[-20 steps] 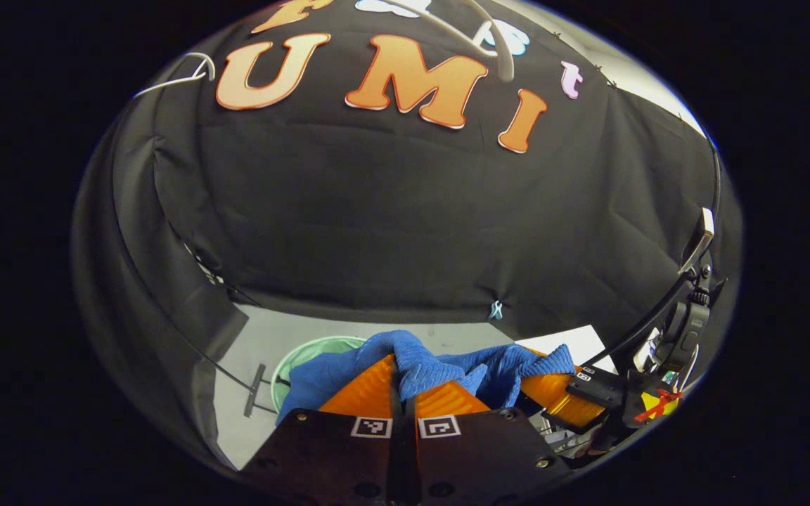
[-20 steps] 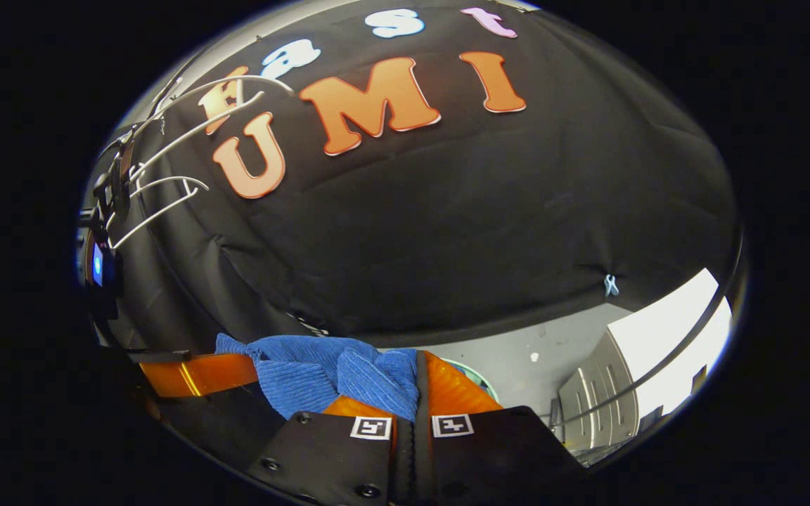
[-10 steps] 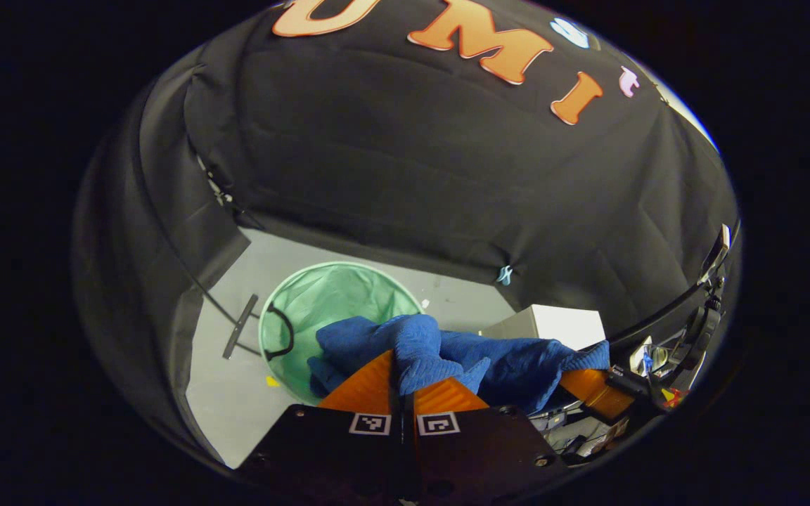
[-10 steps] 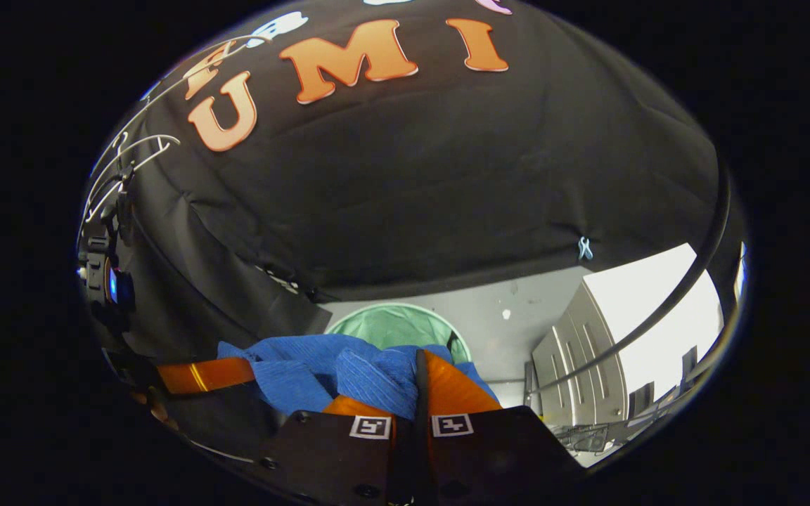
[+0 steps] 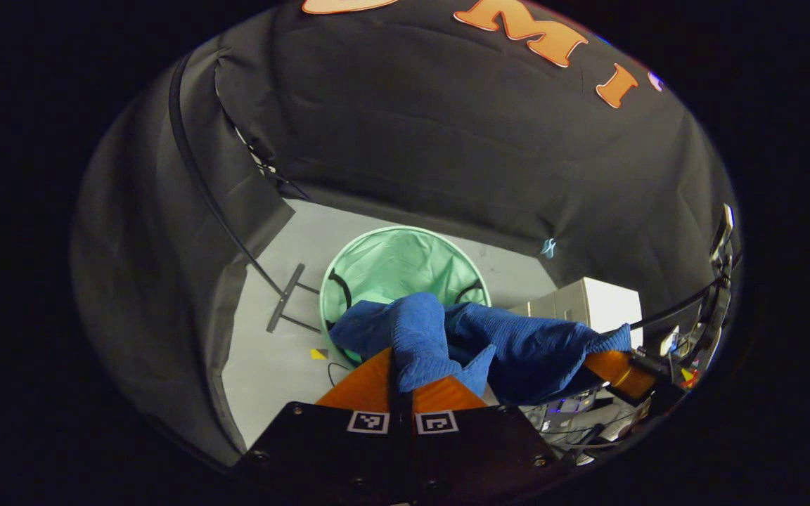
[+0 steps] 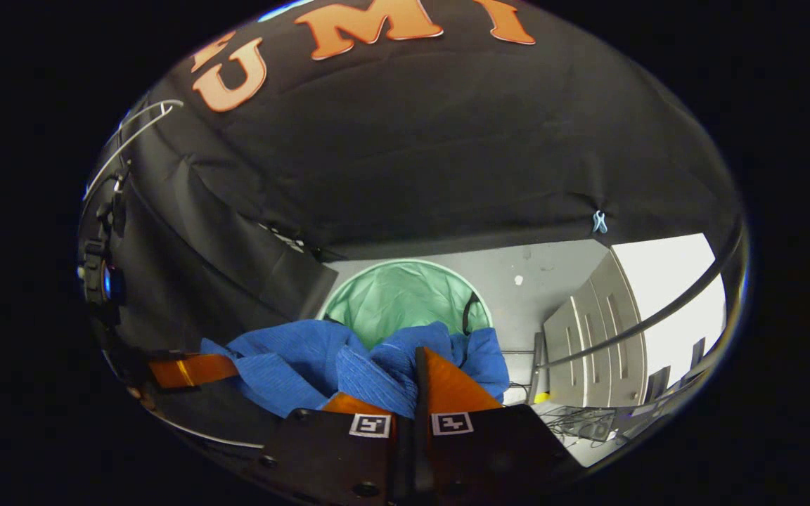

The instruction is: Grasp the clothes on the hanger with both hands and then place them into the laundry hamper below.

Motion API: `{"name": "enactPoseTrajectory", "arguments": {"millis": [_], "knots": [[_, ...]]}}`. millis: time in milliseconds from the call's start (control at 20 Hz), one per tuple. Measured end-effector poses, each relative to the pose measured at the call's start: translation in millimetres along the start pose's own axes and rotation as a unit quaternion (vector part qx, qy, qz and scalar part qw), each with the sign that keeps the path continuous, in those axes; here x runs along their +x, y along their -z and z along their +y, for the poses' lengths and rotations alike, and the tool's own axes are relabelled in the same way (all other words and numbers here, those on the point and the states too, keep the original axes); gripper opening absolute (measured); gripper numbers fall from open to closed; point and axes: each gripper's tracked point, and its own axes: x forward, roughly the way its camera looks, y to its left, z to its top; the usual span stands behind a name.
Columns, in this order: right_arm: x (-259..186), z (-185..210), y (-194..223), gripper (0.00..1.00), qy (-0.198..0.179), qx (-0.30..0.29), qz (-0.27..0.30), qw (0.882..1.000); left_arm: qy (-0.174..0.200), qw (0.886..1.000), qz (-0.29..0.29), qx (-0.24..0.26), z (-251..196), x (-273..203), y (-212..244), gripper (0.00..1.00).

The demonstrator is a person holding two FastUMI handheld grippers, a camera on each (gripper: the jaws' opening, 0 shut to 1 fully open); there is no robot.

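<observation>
In the left gripper view, a black cable (image 5: 215, 211) runs down the cloth wall at the left of the frame to a small grey bar (image 5: 284, 298) lying on the pale floor (image 5: 264, 365). Right of it, at mid-frame, stands the green hamper (image 5: 405, 263), open-mouthed, with dark handles inside its rim. The blue garment (image 5: 510, 348) hangs in front of the hamper's near edge, above it and not inside. At bottom centre the left gripper (image 5: 400, 383) is clenched on a bunched fold of the garment, which stretches rightward to the right gripper (image 5: 619, 372) at the right edge, beside a white cabinet (image 5: 598, 306). In the right gripper view, the left gripper (image 6: 183, 370) holds the garment (image 6: 292, 358) at lower left; the hamper (image 6: 405, 295) sits at centre behind the cloth; the right gripper (image 6: 415, 393) at bottom centre is clamped on the fabric; the cabinet (image 6: 588, 351) fills the right.
</observation>
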Motion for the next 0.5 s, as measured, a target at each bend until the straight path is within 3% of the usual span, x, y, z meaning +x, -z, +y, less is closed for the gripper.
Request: {"name": "enactPoseTrajectory", "arguments": {"millis": [200, 350, 500], "knots": [[15, 29, 10, 0.08, -0.008, 0.017, 0.022, 1.0, 0.007, 0.999, 0.022, -0.039, 16, 8, 10, 0.01], [17, 31, 3, 0.08, 0.017, 0.02, 0.028, 0.999, 0.008, 0.998, 0.035, -0.051, 19, 12, 8, 0.01], [23, 40, -7, 0.08, 0.019, 0.022, 0.028, 0.999, 0.0, 0.997, 0.044, -0.062, 14, 17, 7, 0.01]]}}
